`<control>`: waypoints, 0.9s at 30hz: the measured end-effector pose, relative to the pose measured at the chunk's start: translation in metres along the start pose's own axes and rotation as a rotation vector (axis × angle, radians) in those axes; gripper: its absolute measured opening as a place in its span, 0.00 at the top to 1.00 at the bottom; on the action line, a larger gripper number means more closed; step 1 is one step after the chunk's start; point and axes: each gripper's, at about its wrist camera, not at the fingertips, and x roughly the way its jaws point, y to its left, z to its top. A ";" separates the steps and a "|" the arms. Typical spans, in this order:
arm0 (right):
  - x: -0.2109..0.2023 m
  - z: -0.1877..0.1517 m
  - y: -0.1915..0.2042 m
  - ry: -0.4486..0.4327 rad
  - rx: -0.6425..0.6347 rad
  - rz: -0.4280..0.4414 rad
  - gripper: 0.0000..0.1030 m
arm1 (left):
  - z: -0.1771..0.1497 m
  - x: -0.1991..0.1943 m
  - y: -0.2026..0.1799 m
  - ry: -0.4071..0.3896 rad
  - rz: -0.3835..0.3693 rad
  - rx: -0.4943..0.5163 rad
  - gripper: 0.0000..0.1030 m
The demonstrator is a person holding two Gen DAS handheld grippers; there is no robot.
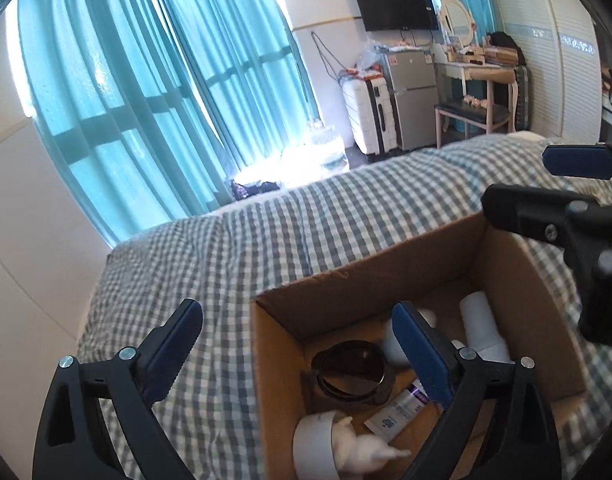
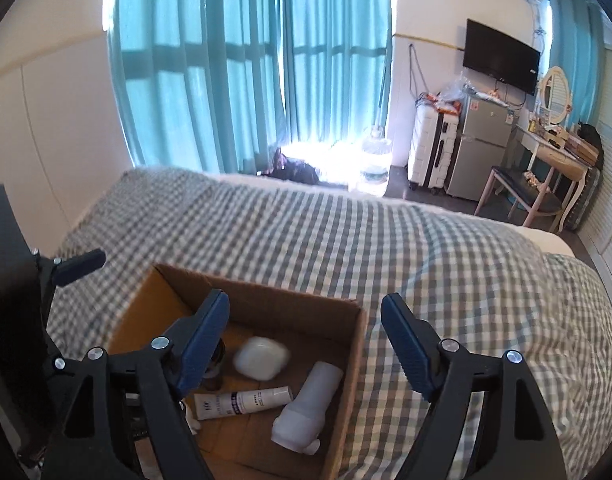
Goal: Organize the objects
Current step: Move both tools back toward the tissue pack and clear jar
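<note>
Both grippers empty, jaws spread wide. Left gripper (image 1: 298, 344) straddles the cardboard box (image 1: 278, 344) wall; right gripper (image 2: 306, 344) likewise at the opposite corner. Tube (image 2: 242, 400), white bottle (image 2: 310, 404) and dark jar (image 1: 352, 372) lie inside, below the fingertips. Best lift clear without nudging the box.

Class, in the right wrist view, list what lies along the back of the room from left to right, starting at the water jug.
Water jug → suitcase → fridge → chair → dressing table.
</note>
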 end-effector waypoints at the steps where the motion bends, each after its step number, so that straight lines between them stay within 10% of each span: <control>1: -0.011 0.002 0.000 -0.012 -0.002 -0.007 0.23 | 0.002 -0.009 0.002 -0.010 0.004 -0.004 0.04; 14: -0.143 -0.015 0.025 -0.116 -0.083 -0.067 0.18 | 0.007 -0.143 0.039 -0.066 0.058 -0.117 0.02; 27: -0.170 -0.108 0.054 -0.051 -0.190 -0.070 0.18 | -0.077 -0.185 0.030 0.029 0.054 -0.225 0.02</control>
